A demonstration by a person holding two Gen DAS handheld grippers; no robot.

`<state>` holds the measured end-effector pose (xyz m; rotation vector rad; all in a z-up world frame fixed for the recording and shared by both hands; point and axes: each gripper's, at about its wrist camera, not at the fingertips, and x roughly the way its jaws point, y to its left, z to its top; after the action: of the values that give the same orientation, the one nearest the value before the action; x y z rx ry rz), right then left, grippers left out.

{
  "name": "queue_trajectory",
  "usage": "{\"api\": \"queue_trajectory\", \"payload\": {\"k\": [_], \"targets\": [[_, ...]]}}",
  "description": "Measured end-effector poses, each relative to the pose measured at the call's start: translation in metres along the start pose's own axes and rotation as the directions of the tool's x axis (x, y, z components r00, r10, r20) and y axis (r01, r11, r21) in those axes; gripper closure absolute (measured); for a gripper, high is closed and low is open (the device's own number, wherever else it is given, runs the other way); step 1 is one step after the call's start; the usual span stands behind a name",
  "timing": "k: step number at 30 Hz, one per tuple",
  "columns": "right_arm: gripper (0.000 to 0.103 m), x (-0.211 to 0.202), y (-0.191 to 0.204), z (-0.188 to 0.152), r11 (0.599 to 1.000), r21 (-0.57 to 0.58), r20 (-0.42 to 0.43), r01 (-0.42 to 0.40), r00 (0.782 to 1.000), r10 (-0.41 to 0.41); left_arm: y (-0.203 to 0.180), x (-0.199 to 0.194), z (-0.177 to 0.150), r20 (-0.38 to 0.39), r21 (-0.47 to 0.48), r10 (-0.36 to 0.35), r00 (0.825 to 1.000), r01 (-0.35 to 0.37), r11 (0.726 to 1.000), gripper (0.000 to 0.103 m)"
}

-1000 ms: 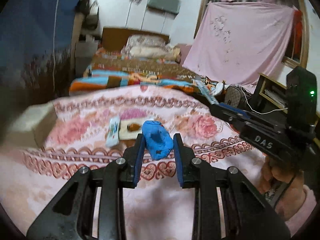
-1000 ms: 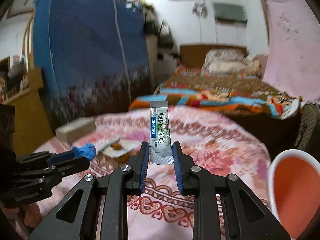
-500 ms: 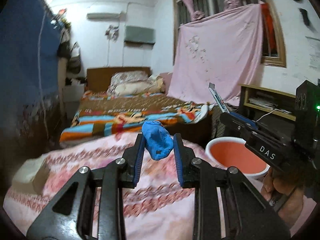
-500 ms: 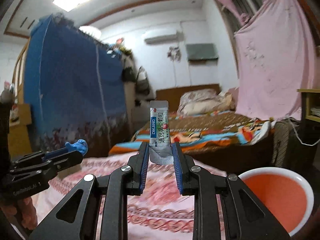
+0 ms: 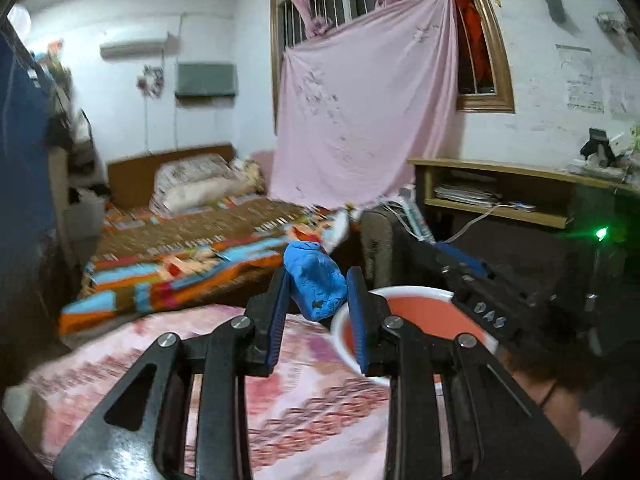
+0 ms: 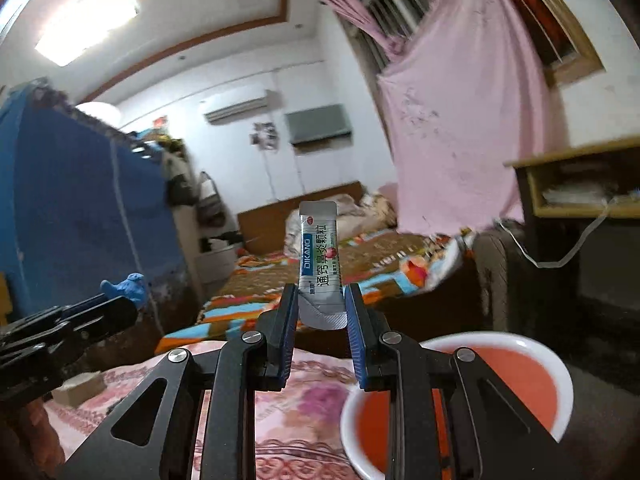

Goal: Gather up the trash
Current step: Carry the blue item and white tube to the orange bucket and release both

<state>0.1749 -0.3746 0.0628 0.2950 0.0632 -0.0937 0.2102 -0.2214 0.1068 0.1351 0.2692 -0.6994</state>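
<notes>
Between the jaws of the left gripper (image 5: pixel 316 300) sits a crumpled blue wad (image 5: pixel 315 286), pinched on both sides. The right gripper (image 6: pixel 321 312) clamps the lower end of an upright DIKANG medicine sachet (image 6: pixel 320 260). An orange-lined white bin (image 6: pixel 532 376) lies below and right of its jaws.

Glaring ceiling light (image 6: pixel 86 20), motion blur, fisheye-warped edges.
</notes>
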Motion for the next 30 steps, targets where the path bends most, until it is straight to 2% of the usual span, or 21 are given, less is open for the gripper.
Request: {"api": "queue_trajectory", "payload": {"k": [4,9,13,18,21,26,30], "targets": [[0.082,0.005,-0.026,-0.004,0.994,0.108,-0.037,0.027,0.999,-0.023,-0.013,0.017,0.001,-0.034,-0.014,-0.039,0.999,0.039,0.999,0.090],[0.081,0.003,-0.047,-0.003,0.983,0.158,-0.051,0.095,0.995,-0.088,-0.026,0.033,0.001,-0.072,-0.017,-0.082,0.994,0.081,0.997,0.090],[0.081,-0.001,-0.060,-0.004,0.972,0.189,-0.065,0.141,0.989,-0.131,-0.031,0.051,0.000,-0.135,-0.030,-0.109,0.985,0.106,0.994,0.090],[0.081,0.006,-0.074,-0.008,0.954,0.232,-0.120,0.190,0.979,-0.166,-0.039,0.077,-0.001,-0.236,-0.034,-0.133,0.963,0.129,0.991,0.090],[0.080,0.007,-0.079,-0.012,0.944,0.261,-0.147,0.203,0.975,-0.169,-0.033,0.095,-0.006,-0.301,-0.119,-0.171,0.938,0.141,0.983,0.090],[0.080,0.010,-0.085,-0.016,0.933,0.288,-0.180,0.218,0.969,-0.171,-0.032,0.114,-0.014,-0.359,-0.214,-0.215,0.908,0.144,0.966,0.090],[0.080,0.010,-0.090,-0.017,0.924,0.302,-0.194,0.233,0.964,-0.180,-0.040,0.122,-0.017,-0.387,-0.218,-0.224,0.894,0.147,0.965,0.089]]}}
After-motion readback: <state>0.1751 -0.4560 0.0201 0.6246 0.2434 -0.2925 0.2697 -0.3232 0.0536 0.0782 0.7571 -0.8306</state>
